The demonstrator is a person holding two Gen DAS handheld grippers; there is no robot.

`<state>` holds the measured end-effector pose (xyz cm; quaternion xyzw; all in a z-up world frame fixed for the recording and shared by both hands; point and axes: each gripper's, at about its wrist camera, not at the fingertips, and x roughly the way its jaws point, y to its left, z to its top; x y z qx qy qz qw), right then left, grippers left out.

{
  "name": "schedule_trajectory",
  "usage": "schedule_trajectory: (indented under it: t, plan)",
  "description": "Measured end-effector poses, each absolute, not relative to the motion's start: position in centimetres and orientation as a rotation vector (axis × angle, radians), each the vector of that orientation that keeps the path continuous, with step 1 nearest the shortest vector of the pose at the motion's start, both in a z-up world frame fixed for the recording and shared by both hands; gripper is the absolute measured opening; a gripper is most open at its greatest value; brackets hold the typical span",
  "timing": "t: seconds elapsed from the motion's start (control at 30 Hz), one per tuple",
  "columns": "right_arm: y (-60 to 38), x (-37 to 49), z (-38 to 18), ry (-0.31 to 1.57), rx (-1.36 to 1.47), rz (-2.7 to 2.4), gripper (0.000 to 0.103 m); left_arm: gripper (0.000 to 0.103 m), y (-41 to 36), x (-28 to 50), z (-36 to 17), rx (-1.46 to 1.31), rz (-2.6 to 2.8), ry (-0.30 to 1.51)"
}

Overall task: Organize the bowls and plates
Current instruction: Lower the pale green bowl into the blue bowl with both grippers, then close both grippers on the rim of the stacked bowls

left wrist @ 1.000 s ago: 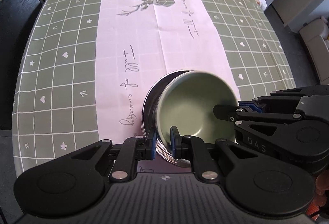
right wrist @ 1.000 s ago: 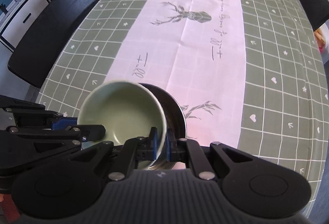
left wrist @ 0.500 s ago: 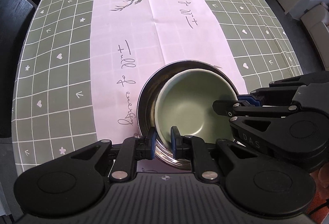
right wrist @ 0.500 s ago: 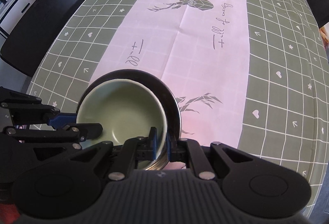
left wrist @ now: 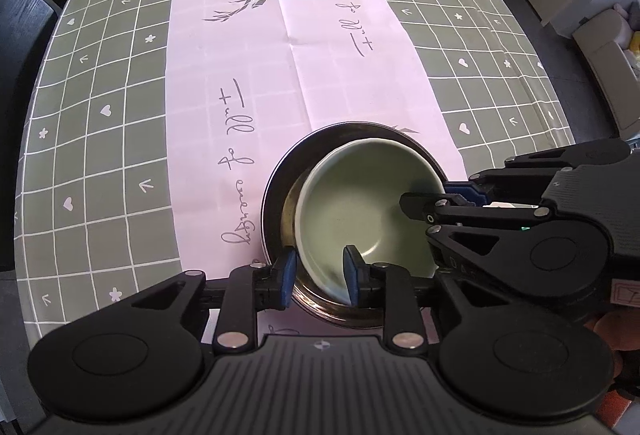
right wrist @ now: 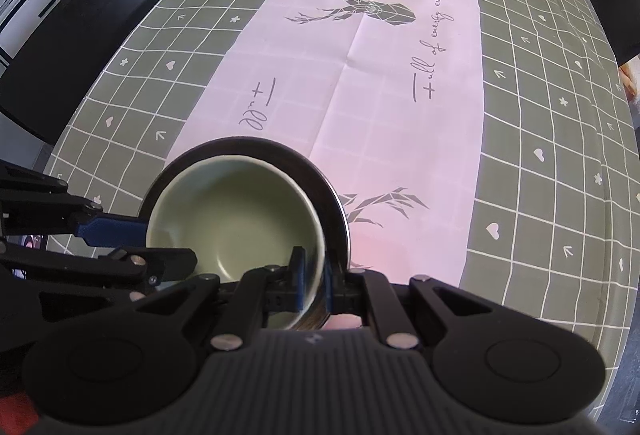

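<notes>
Green-checked tablecloth (left wrist: 100, 163) with a pink runner carries a dark metal plate (left wrist: 276, 195) near the edge; nested in it, a pale green ceramic bowl (left wrist: 368, 203) — rigid, glossy, chippable, best gripped by its rim. Left gripper (left wrist: 318, 273) has just loosened, pads straddling the rim; right gripper (right wrist: 314, 277) pinches it.

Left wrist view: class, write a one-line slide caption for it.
Left gripper, jaws just opened, straddles the rim of a green bowl nested in a metal plate; right gripper pinches its far rim.
</notes>
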<state>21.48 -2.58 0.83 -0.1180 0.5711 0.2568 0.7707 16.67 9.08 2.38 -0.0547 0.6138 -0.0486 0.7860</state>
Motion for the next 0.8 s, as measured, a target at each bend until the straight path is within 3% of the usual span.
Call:
schedule_trajectory:
  t: [0.13, 0.43, 0.63, 0.73, 0.8]
  plan:
    - [-2.8, 21.8, 0.8, 1.246, -0.232, 0.551, 0.007, 0.042, 9.3, 16.6, 3.3, -0.11, -0.112, 1.301]
    - [-2.8, 21.6, 1.8, 1.233, -0.221, 0.556, 0.013, 0.046, 10.0, 16.0, 5.5, -0.127, -0.136, 1.254]
    - [-3.1, 20.8, 4.2, 1.174, -0.208, 0.582, 0.032, 0.047, 10.1, 15.1, 6.4, -0.122, -0.148, 1.216]
    - [-3.8, 20.0, 5.3, 1.125, -0.205, 0.589, 0.043, 0.055, 10.3, 14.1, 7.2, -0.122, -0.174, 1.147]
    - [-4.5, 19.6, 5.9, 1.083, -0.189, 0.587, 0.058, 0.061, 10.5, 13.4, 7.7, -0.132, -0.177, 1.094]
